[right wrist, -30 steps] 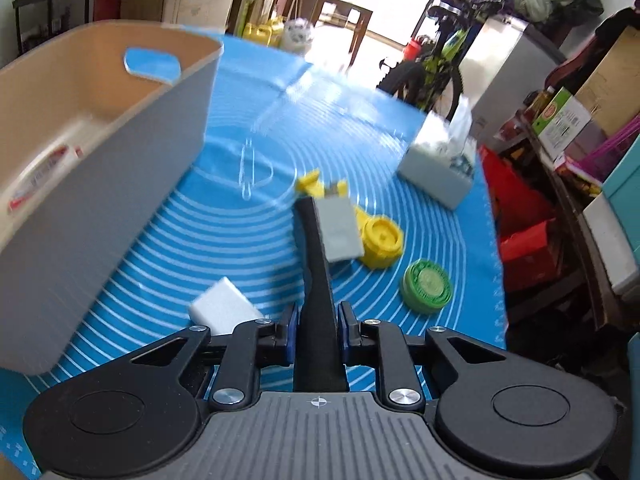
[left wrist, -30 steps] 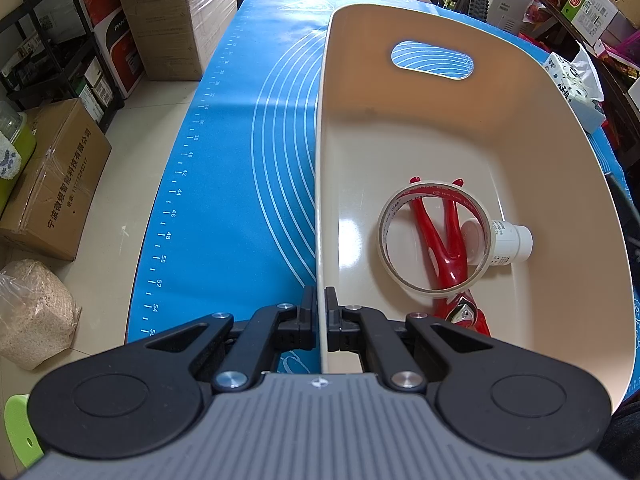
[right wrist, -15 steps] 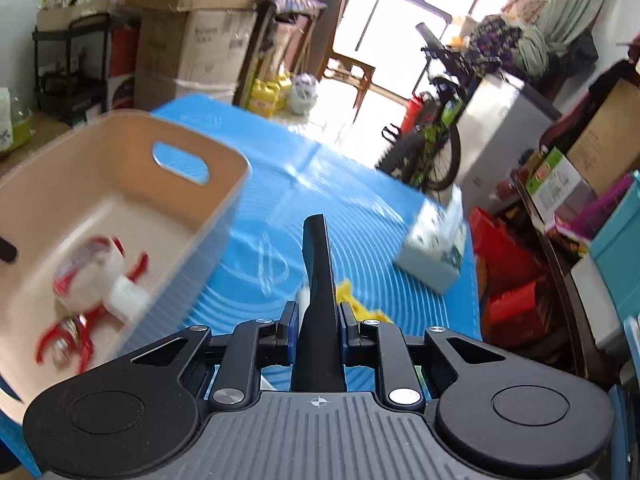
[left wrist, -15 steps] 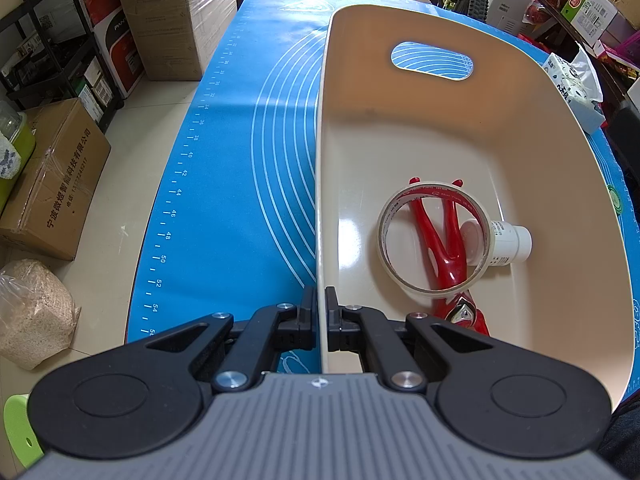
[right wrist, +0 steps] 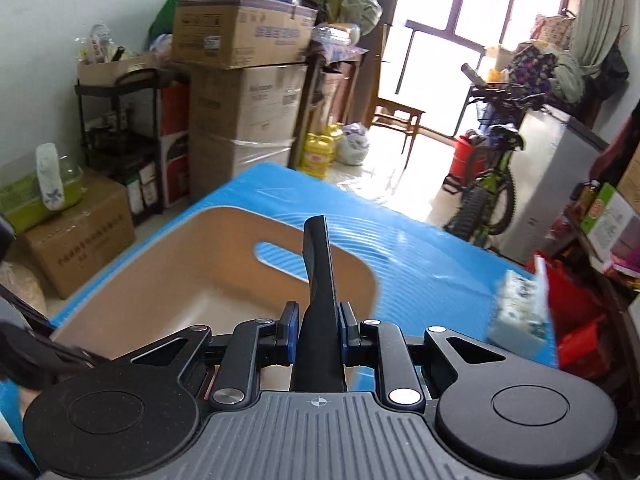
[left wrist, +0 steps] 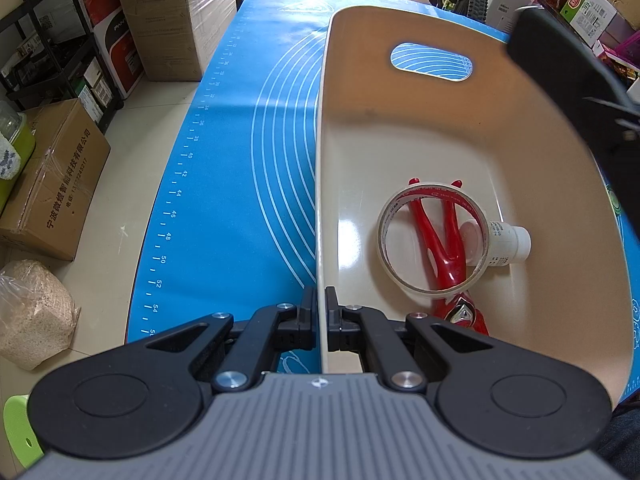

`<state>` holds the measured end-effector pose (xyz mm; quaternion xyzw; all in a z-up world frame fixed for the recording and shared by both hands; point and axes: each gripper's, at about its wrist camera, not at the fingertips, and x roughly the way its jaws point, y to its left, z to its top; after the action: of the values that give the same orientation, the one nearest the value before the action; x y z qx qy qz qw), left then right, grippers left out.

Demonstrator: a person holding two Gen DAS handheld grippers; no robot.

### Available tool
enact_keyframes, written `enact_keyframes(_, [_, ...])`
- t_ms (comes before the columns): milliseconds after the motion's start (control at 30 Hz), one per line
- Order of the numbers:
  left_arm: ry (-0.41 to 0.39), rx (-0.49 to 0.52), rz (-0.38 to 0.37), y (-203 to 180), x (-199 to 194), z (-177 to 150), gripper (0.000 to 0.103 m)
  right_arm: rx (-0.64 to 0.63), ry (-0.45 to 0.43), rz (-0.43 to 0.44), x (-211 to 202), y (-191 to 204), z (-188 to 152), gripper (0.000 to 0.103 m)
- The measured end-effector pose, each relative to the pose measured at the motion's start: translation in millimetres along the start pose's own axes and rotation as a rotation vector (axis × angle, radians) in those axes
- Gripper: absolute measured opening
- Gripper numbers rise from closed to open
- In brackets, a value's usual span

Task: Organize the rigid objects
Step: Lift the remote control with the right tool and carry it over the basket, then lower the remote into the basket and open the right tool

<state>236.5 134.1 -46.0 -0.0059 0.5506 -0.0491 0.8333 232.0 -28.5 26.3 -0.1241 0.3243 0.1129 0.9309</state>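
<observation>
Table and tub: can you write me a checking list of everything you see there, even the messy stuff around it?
Surface: blue silicone mat with white rings covers the table.
Job's things: cream plastic tub holds a clear tape roll, red plastic handles and a small white bottle.
Clutter: patterned tissue pack on the mat.
Grippers: left gripper fingers clamp the tub wall; right gripper holds a flat black tool above the tub.
Cables: nothing seen.
Surroundings: cardboard boxes, green bicycle.

Bright daylight from window (right wrist: 472,40); right view motion-blurred; fisheye edges warped.
</observation>
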Motion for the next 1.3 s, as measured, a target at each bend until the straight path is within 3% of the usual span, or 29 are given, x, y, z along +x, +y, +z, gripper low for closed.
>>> enact_keyframes(500, [0.0, 0.0, 0.0, -1, 0, 0, 0.004, -0.037, 0.241, 0.063, 62, 54, -35, 0.029])
enact_keyframes(700, [0.001, 0.002, 0.001, -2, 0, 1, 0.004, -0.072, 0.273, 0.047, 65, 56, -40, 0.03])
enact_keyframes(733, [0.001, 0.001, 0.001, -2, 0, 1, 0.004, -0.071, 0.281, 0.048, 65, 56, -40, 0.03])
enact_keyframes(767, [0.001, 0.001, 0.001, -2, 0, 1, 0.004, -0.069, 0.286, 0.053, 65, 56, -41, 0.038])
enact_keyframes(900, [0.001, 0.002, 0.001, -3, 0, 1, 0.004, -0.087, 0.251, 0.06, 57, 57, -39, 0.058])
enact_keyframes(1100, [0.001, 0.002, 0.0, -3, 0, 2, 0.004, -0.037, 0.212, 0.091, 39, 46, -34, 0.068])
enact_keyframes(1300, [0.0, 0.002, -0.001, -2, 0, 1, 0.005, 0.075, 0.144, 0.095, 15, 17, -28, 0.07])
